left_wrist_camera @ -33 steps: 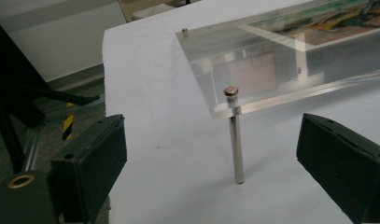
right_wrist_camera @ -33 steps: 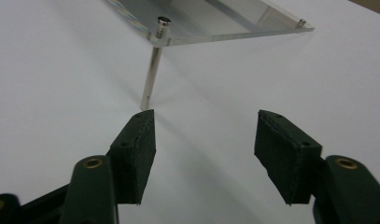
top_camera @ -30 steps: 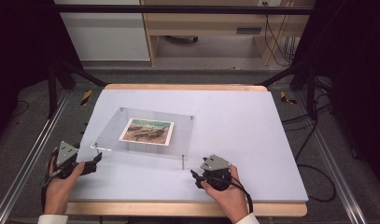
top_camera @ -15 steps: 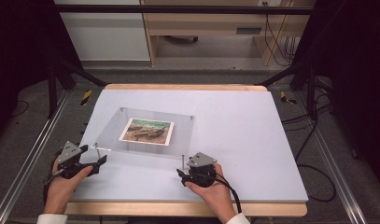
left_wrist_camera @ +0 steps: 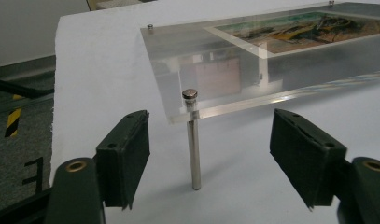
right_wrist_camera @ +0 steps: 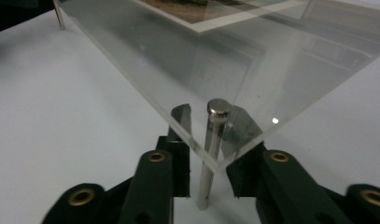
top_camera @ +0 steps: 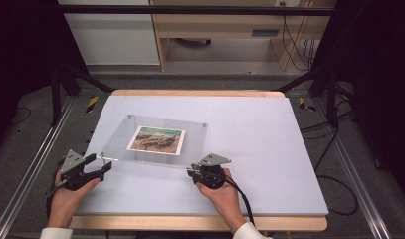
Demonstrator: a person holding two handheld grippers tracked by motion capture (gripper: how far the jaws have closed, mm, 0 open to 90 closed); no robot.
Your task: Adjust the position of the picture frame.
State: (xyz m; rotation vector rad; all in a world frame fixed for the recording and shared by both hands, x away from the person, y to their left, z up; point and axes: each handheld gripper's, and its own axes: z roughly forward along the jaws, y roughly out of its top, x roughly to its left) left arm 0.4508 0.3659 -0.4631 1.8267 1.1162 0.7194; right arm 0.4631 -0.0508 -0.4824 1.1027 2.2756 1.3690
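A clear acrylic plate (top_camera: 155,149) stands on thin metal posts over the white table, with a printed picture (top_camera: 156,139) at its middle. My left gripper (top_camera: 101,163) sits at the plate's near-left corner. Its jaws have just been closing but remain open, with the corner post (left_wrist_camera: 193,144) between them and wide gaps on both sides. My right gripper (top_camera: 191,172) is at the near-right corner. Its jaws have just been closing around that corner's post (right_wrist_camera: 211,149), with narrow gaps still showing beside the pads (right_wrist_camera: 180,168). The plate (right_wrist_camera: 178,60) overhangs them.
The white table sheet (top_camera: 259,144) lies on a wooden board. Metal rails (top_camera: 36,164) run along both sides. Cables (top_camera: 334,149) trail on the floor at the right. A cabinet and a wooden shelf stand beyond the far edge.
My right gripper moved left to the plate's near-right corner and its jaws narrowed around the post. The left hand stayed put and its jaws narrowed a little.
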